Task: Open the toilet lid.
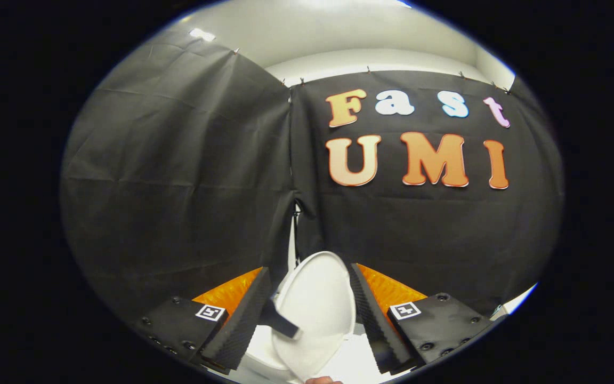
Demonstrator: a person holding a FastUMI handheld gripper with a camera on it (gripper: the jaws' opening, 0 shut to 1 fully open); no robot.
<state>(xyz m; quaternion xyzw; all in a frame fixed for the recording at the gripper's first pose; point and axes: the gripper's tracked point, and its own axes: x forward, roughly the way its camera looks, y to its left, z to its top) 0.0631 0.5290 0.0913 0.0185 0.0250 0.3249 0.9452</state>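
Note:
The white toilet lid (317,304) stands raised and tilted, its oval face towards me, in the gap between my two fingers. A dark tab (281,321) sticks out from the lid's left edge, right beside my left finger (245,320). My right finger (372,317) runs along the lid's right edge. The gripper (309,273) is spread wide, and I cannot tell whether either finger touches the lid. Below the lid shows the white toilet seat and bowl (261,358).
The black cloth wall (179,186) hangs close behind the toilet, with a narrow slit (292,234) above the lid. A white wall and ceiling (339,48) rise over the cloth. Part of a hand (323,380) peeks in under the lid.

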